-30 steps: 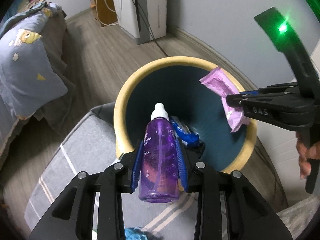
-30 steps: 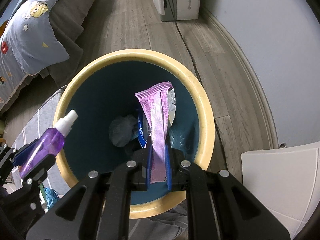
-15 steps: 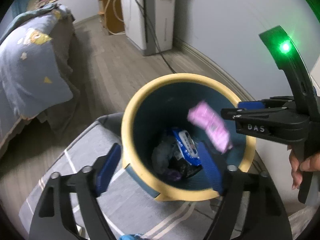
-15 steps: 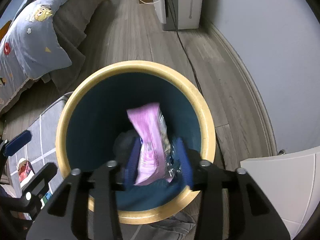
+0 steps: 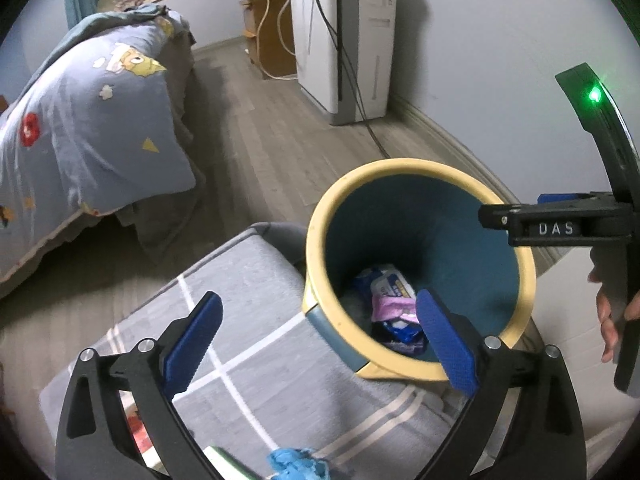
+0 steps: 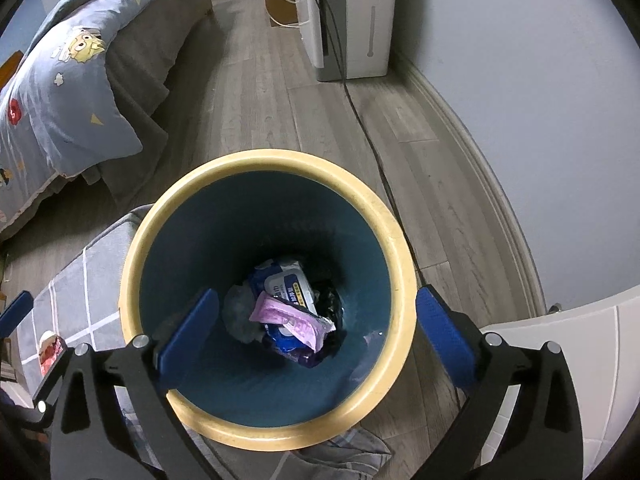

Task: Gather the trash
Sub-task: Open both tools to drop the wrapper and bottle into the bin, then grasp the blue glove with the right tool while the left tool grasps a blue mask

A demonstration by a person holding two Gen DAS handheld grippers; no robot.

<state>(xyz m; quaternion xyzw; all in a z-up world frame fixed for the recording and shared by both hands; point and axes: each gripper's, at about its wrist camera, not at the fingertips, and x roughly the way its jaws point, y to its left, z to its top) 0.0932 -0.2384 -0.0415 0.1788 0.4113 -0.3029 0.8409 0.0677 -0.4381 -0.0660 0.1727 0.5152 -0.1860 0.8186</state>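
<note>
A teal bin with a yellow rim [image 6: 264,160] stands on the floor; its rim [image 5: 400,166] also shows in the left wrist view. Inside lie a pink wrapper [image 6: 288,318], a blue-and-white wipes pack [image 6: 288,284] and a purple shape [image 6: 302,356] partly buried under them. My right gripper [image 6: 316,294] hangs over the bin mouth, its jaws opening with nothing between them. My left gripper [image 5: 318,300] is at the bin's near-left edge, jaws also opening and empty. The right gripper [image 5: 520,220] shows from the side, held by a hand [image 5: 612,320].
A bed with a blue cartoon duvet [image 5: 80,140] is on the left. A grey checked rug [image 5: 248,320] lies beside the bin. A white appliance [image 5: 344,40] stands by the wall, its cable [image 6: 368,140] trailing past the bin. A blue crumpled item [image 5: 298,464] lies below the left gripper.
Both grippers have opened. The purple bottle left the left jaws and the pink wrapper left the right jaws; both dropped into the bin. The left gripper has drawn back and up.
</note>
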